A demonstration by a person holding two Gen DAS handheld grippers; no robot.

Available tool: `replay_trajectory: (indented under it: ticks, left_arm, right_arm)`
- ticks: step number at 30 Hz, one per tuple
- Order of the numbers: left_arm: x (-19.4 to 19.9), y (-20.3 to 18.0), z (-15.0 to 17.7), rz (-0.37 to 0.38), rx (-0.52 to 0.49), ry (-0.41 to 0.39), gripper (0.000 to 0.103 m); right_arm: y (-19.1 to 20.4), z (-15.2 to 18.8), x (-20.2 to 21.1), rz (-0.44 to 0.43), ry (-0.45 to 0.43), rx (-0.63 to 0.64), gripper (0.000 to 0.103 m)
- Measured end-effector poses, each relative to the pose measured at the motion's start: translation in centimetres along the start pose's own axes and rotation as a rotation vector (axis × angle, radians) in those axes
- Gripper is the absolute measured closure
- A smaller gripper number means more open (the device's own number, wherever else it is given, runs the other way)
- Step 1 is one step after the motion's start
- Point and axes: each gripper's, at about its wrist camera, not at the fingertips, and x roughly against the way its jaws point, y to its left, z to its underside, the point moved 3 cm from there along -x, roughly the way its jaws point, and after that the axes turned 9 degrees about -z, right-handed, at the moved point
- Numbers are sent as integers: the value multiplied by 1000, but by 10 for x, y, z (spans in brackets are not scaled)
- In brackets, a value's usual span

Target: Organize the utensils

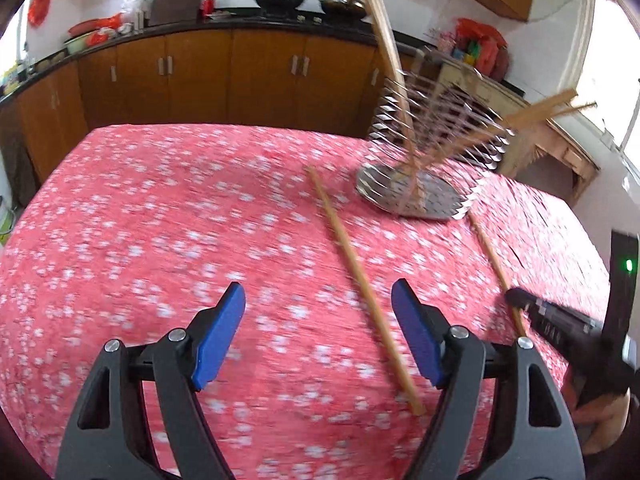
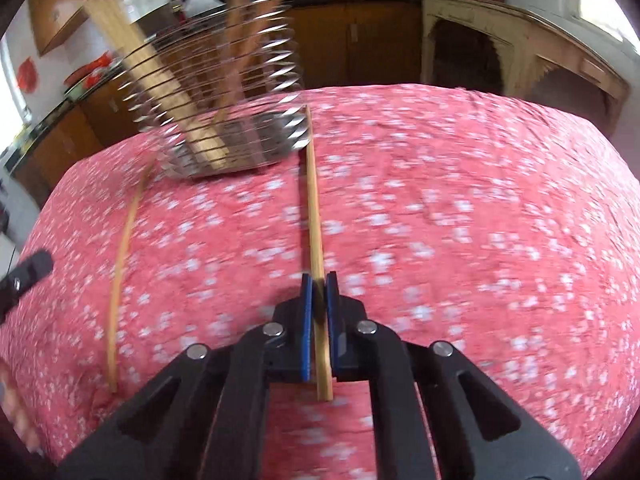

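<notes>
A wire utensil holder (image 1: pixel 432 148) stands at the far right of the red flowered table and holds several wooden chopsticks; it also shows in the right wrist view (image 2: pixel 224 104). One loose chopstick (image 1: pixel 360 276) lies on the cloth between the holder and my left gripper (image 1: pixel 318 300), which is open and empty just left of it. My right gripper (image 2: pixel 319 280) is shut on a second chopstick (image 2: pixel 313 208) whose far tip reaches the holder's base. In the left wrist view this chopstick (image 1: pixel 494 264) runs to the right gripper (image 1: pixel 516 296). The first chopstick (image 2: pixel 122 256) lies to the left in the right wrist view.
The table is covered by a red flowered cloth (image 1: pixel 160 220). Brown kitchen cabinets (image 1: pixel 200 76) with a dark counter, pots and bags stand behind it. A worn cream cabinet (image 2: pixel 520 48) stands at the back right. The left gripper's finger (image 2: pixel 28 268) shows at the left edge.
</notes>
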Motion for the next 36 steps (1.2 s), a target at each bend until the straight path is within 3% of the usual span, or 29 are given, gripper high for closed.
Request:
replay_trajectory:
  ticks: [3, 7, 9, 10, 11, 12, 17, 23, 26, 28, 31, 36]
  left_arm:
    - [-7, -19, 3, -5, -42, 16, 40]
    - [-24, -44, 9, -38, -98, 62, 54]
    - [-33, -51, 12, -59, -110, 84, 72]
    - [-38, -54, 13, -79, -119, 88, 75]
    - [-38, -55, 11, -93, -137, 72, 88]
    - [-40, -56, 9, -91, -155, 74, 92]
    - [-55, -34, -13, -147, -185, 69, 96]
    - [-59, 1, -32, -94, -79, 81, 96]
    - [-41, 6, -26, -71, -108, 39, 95]
    - [-28, 6, -18, -70, -150, 19, 90]
    - [-18, 6, -3, -79, -190, 17, 74]
    - [-25, 6, 15, -69, -207, 48, 72]
  right_arm:
    - [-41, -10, 2, 70, -30, -93, 95]
    - [-67, -13, 4, 83, -37, -140, 95]
    - [-70, -13, 5, 78, -37, -127, 95]
    - [-68, -12, 4, 76, -37, -112, 95]
    - [-67, -12, 3, 71, -37, -99, 95]
    - [-67, -11, 4, 64, -37, -91, 95]
    - [-63, -17, 0, 40, -34, -67, 95]
    - [-66, -25, -2, 40, -29, -59, 95]
    - [-69, -18, 8, 32, -27, -58, 93]
    - [-67, -12, 15, 41, -26, -36, 88]
    - [-67, -3, 19, 49, -18, -21, 88]
    - [-65, 3, 20, 80, -29, 12, 88]
